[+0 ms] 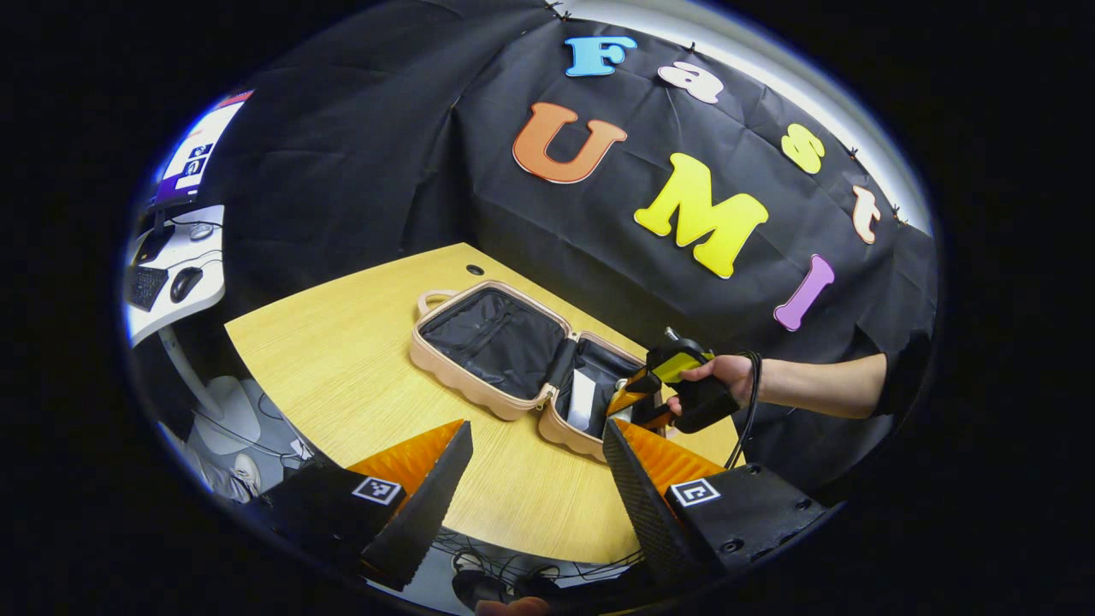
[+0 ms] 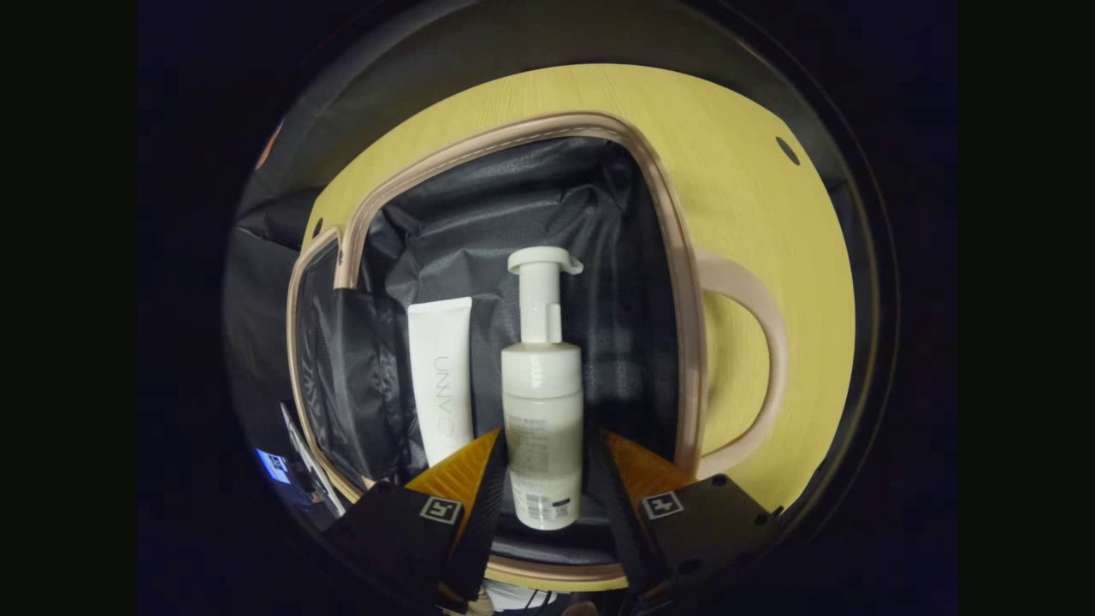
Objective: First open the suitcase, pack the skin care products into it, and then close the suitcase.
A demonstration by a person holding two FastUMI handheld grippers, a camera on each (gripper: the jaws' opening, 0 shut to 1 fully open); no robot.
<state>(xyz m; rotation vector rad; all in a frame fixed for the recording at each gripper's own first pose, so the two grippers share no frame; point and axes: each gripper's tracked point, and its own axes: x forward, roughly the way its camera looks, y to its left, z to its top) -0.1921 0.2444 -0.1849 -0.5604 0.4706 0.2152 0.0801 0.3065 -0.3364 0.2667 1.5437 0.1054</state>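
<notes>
The beige suitcase lies open on the wooden table, both dark-lined halves facing up. My right gripper, held by a hand, reaches into the right half. In the right gripper view, my right gripper is shut on a white pump bottle, held low over the lining. A white tube lies flat beside it, left of the bottle. The suitcase rim and handle show to the right. My left gripper hangs open above the table's near edge, with nothing between its fingers.
A white desk with a keyboard and mouse stands off to the left, with a monitor behind it. Cables trail on the floor below the table's front edge. Bare tabletop surrounds the suitcase.
</notes>
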